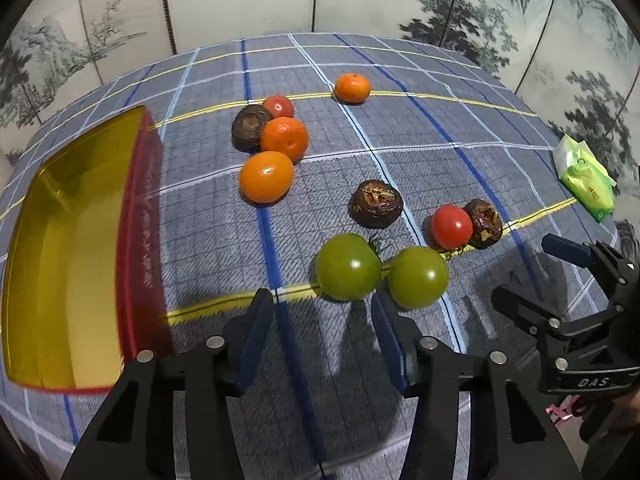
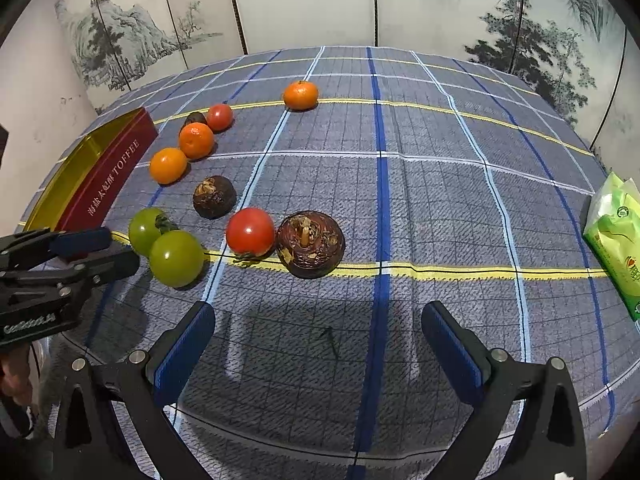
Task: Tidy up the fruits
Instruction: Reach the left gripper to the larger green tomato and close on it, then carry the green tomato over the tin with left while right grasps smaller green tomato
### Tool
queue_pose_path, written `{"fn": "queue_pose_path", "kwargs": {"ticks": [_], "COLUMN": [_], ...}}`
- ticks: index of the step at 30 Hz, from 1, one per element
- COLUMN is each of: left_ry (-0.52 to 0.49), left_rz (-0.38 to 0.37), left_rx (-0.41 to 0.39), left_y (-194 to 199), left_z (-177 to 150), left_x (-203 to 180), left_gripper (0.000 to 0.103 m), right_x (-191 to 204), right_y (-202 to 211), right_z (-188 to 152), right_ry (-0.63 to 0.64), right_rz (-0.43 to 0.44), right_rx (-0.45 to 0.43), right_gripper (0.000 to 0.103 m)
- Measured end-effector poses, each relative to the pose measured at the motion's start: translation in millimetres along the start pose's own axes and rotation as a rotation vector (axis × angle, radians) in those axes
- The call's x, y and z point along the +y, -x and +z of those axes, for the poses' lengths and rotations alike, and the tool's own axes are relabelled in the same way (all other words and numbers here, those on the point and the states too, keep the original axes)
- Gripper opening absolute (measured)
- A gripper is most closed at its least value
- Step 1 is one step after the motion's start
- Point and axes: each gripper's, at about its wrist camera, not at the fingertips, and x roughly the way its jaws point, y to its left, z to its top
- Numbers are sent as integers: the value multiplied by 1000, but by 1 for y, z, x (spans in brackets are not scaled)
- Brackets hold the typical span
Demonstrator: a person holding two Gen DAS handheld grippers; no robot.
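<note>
The step in hand looks like the first pick: nothing is held, and the gold-lined red tin (image 1: 80, 248) at the left of the surface (image 2: 440, 208) shows no fruit inside. The left gripper (image 1: 320, 320) hangs just short of the nearer of two green tomatoes (image 1: 347, 267), its fingers apart, with only cloth between them. The right gripper (image 2: 316, 344) has its fingers spread wide over bare cloth, a little short of a red tomato (image 2: 250, 232) and the brown water chestnut (image 2: 310, 244) touching it.

The next move, as I judge it, is for the left gripper to go forward until the fingers straddle that green tomato, then close. The second green tomato (image 1: 418, 277) sits just beside it, so the right-hand finger has little gap to enter.

Three oranges (image 1: 266, 177), another red tomato and two more chestnuts lie farther back. The path left toward the tin is open; a green tissue pack (image 2: 616, 248) lies at the right edge.
</note>
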Motion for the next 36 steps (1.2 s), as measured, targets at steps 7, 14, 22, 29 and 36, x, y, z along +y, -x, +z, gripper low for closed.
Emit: {"fn": "queue_pose_path", "kwargs": {"ticks": [7,14,22,29,36], "left_ry": [-37,-73,-53,-17,39], "left_rz": [-39,-62,-76,-81,-75], "left_rx": [12,16,26,24,-10], "left_y": [-12,-18,-17,0,28], "left_z": [6,13,13,7,6], "left_x": [-5,-10,-7,1,20], "left_gripper": [50,38,37,37,37], "right_x": [-5,-7,-5,-2,3], "right_y": [-3,-7,-11,-13,-16], "right_z": [0,-1,-2,-2,-3], "right_ry": [-12,-15,-12,-1,26], "right_rz": [5,8,8,-8,-40], "right_rx": [8,18,33,44,55], "right_gripper": [102,102,102,102,102]}}
